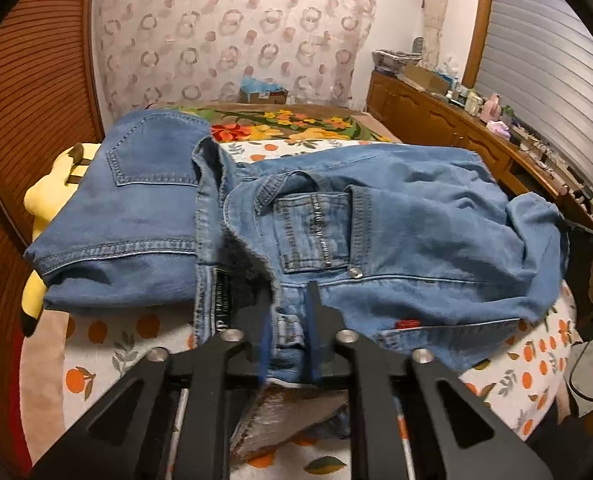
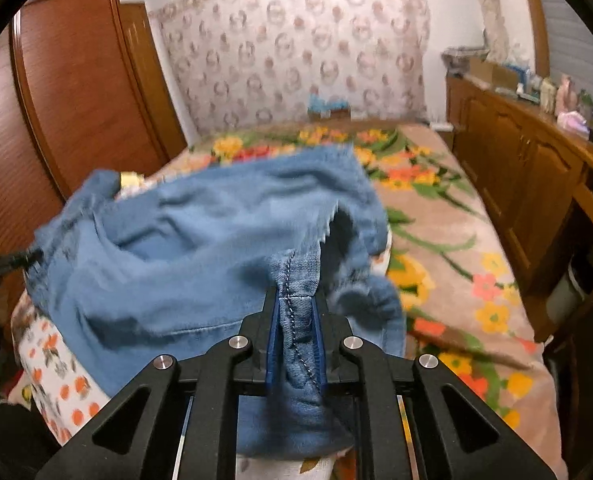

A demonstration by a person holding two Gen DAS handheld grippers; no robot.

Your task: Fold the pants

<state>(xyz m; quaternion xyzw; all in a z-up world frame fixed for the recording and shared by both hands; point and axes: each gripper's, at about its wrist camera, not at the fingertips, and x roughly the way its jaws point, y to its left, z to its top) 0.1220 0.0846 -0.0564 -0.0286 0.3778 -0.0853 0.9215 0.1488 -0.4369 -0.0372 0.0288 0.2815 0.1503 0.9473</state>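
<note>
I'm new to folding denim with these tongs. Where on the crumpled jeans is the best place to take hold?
Grip the jeans at stitched edges: the waistband near the fly, as the left tongs do from the near side, and the leg seam held by the right tongs. Doubled, stitched denim looks stiffer and probably slips less than the loose folds.

Light blue denim pants [image 1: 396, 216] lie rumpled, front up. Waistband faces near. One leg end [image 2: 224, 216] seems lifted, blurred.

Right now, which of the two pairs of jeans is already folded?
The jeans at the left by the yellow plush toy: a flat, neat stack, back pocket up. The other jeans lie rumpled, gripped by both grippers.
</note>
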